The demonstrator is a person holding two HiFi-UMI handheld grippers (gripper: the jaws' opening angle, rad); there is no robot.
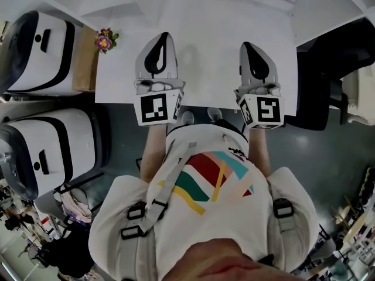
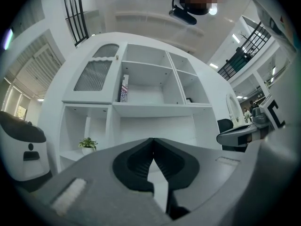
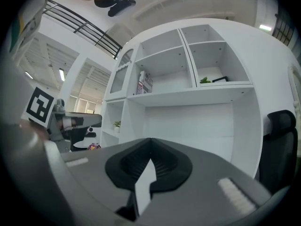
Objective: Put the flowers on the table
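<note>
Both closed: left tool point(image 1: 163, 36), right tool point(image 1: 246, 44); flowers point(image 1: 106, 40) tiny, blurry.

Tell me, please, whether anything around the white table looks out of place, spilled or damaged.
Nothing stands out: no spill or damage shows. The left gripper and right gripper hover over the white table, both shut and empty. The flowers sit at its left edge, beside a brown surface.

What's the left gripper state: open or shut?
Shut and empty: on the left gripper the jaw tips touch in its own view, with nothing between them.
</note>
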